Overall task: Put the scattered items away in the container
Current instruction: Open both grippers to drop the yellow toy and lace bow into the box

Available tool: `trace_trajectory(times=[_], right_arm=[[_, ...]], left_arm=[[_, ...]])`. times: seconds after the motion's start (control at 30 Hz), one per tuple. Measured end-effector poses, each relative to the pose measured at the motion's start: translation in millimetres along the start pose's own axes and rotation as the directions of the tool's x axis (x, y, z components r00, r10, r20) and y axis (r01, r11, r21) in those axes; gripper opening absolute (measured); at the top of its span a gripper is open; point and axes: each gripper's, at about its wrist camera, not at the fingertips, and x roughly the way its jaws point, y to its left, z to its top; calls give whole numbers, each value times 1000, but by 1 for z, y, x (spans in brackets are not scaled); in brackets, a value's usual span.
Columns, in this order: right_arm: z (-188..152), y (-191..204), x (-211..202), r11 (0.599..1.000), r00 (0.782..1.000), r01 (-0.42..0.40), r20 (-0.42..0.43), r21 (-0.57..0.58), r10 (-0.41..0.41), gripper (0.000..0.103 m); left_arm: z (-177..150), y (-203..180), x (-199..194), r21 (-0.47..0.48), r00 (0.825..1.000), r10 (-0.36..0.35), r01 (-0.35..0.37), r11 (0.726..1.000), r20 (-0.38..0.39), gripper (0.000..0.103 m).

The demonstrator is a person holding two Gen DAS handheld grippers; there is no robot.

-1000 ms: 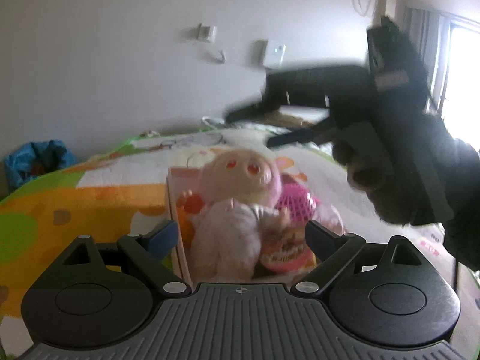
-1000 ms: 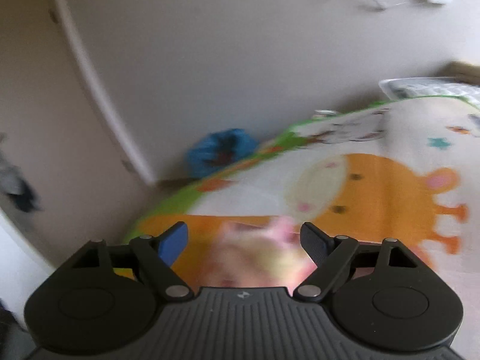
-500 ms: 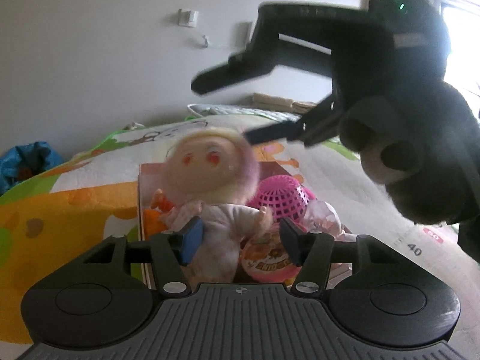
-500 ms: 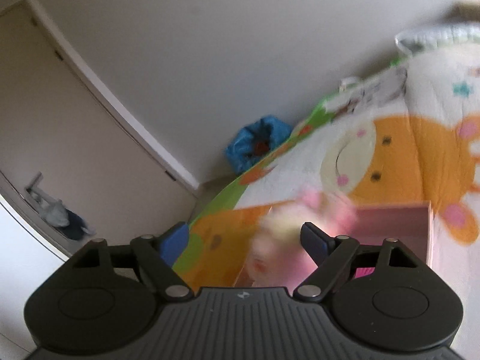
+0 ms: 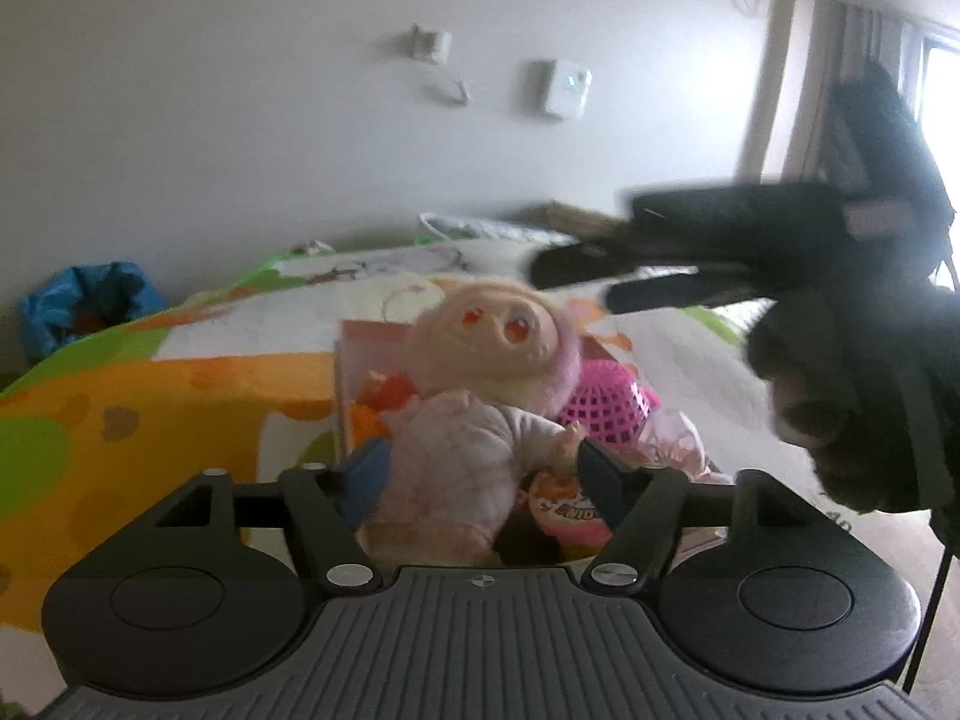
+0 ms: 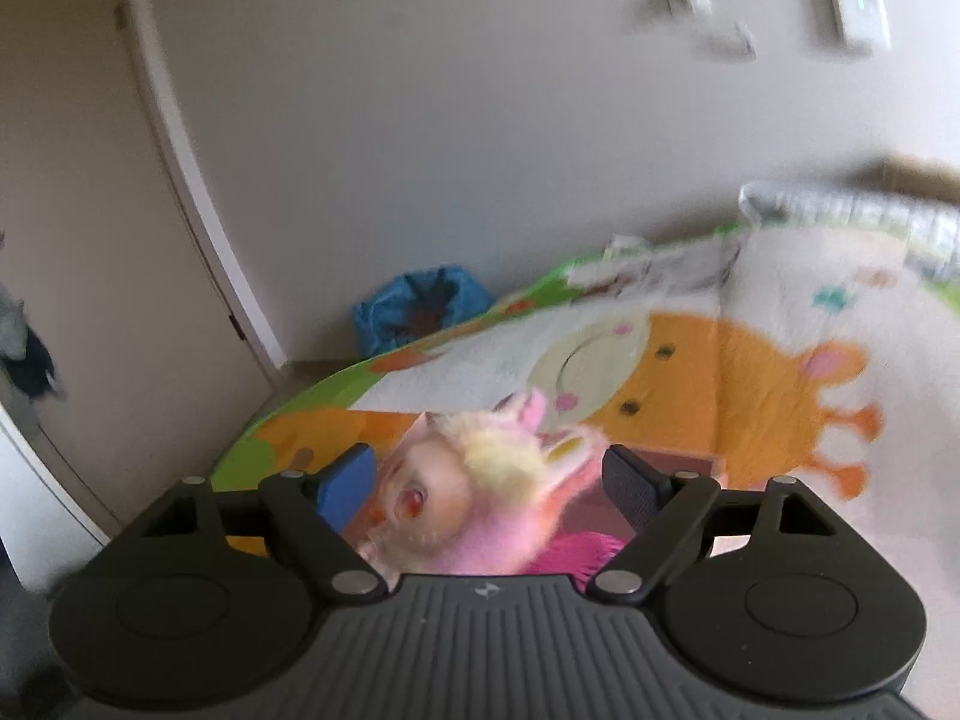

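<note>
Settling the plush doll (image 5: 462,450) into the pink box (image 5: 384,339) atop the other toys, left claw (image 5: 483,477) opening around its body, pads seemingly clear. Right claw (image 6: 489,480) apart over its head, gripping nothing. Next: drawing back without snagging the fur

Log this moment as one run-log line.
left gripper: opening around plush doll | right gripper: open above doll | pink box: nearly full

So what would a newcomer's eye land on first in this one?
Probably the pink plush doll with red eyes, sitting up in the pink box among a pink mesh ball and other toys, its body between the fingers of the left gripper, whose jaws are opening. Next, the black right gripper looming from the right, above the bright orange-and-green play mat.
</note>
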Motion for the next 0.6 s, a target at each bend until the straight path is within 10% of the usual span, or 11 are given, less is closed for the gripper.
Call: trace_trajectory(times=[0.37,0.6], right_arm=[[-105,23,-59,950,995,6,-93,-311,-37,88],[-120,-6,-42,970,984,157,-49,-184,-169,90]], left_arm=[[-30,7,-21,-83,998,-38,34,996,-59,85],[-27,-16,1,-8,998,44,-44,999,-35,90]])
